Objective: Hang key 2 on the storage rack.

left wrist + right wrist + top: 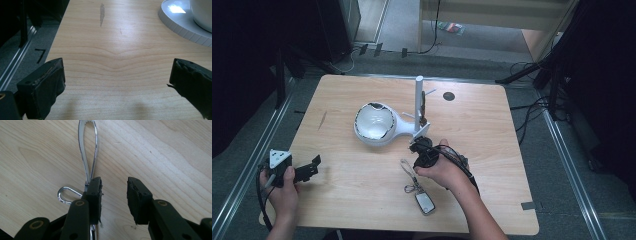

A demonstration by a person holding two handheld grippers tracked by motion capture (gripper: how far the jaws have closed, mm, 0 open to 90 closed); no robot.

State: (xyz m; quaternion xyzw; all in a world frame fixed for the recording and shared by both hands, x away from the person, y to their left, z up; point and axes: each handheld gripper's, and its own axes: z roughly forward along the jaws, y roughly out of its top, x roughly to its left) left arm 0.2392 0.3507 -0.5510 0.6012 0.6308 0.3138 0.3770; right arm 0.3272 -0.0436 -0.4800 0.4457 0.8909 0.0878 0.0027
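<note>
high view: the key fob [425,202] lies near the table's [492,150] near edge, a little right of its middle, with its strap loop [408,169] running away from that edge toward the white stand [382,125] at the table's centre. so the long axis of fob, ring and loop runs roughly from the near edge toward the far edge. the right gripper [421,146] is just beside the loop's far end, on its right, and is plainly the nearer tool; the left gripper [314,167] sits well apart by the left edge, pointing toward the middle.

left gripper view: its jaws stand wide apart over bare wood, nothing between them; the stand's ribbed white base [180,27] shows at the upper right.

right gripper view: the jaws stand partly apart with only bare wood in the gap. the loop [88,150] stretches straight ahead of the left-hand finger [94,195], and a small metal ring [65,194] pokes out beside it, so the strap lies just to one side of the gap, not inside it. i judge a small sideways shift is what a grasp needs.

no readable writing or brand shows anywhere.
</note>
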